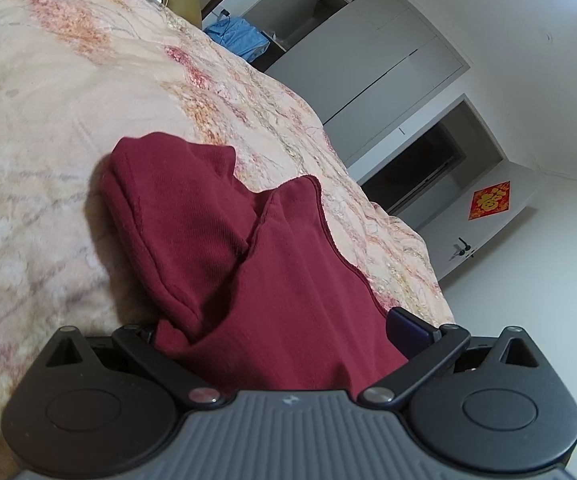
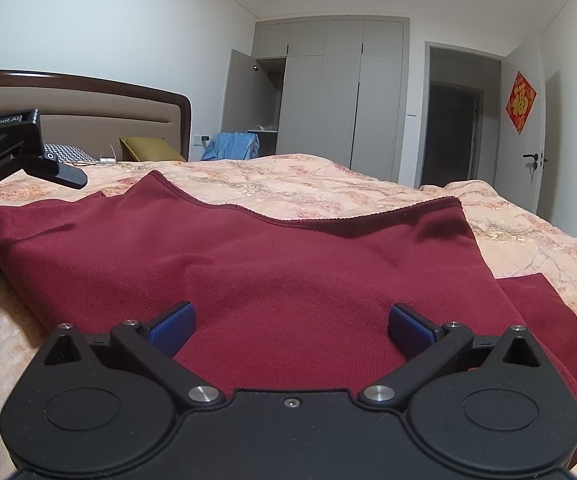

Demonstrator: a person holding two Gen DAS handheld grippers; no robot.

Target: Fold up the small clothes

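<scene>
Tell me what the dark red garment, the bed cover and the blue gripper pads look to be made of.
Dark red garment: soft matte knit, probably cotton; fine ribbing and stitched hems show.
Bed cover: peach floral fabric, seemingly plush or quilted, with a soft low sheen; the exact fibre is unclear.
Blue pads on the right gripper: likely rubber or textured plastic; a fine grid pattern shows.

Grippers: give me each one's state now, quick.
Left gripper: fingers spread wide, dark red garment bunched between them, not clamped.
Right gripper: open, fingers apart over the garment, holding nothing.
</scene>
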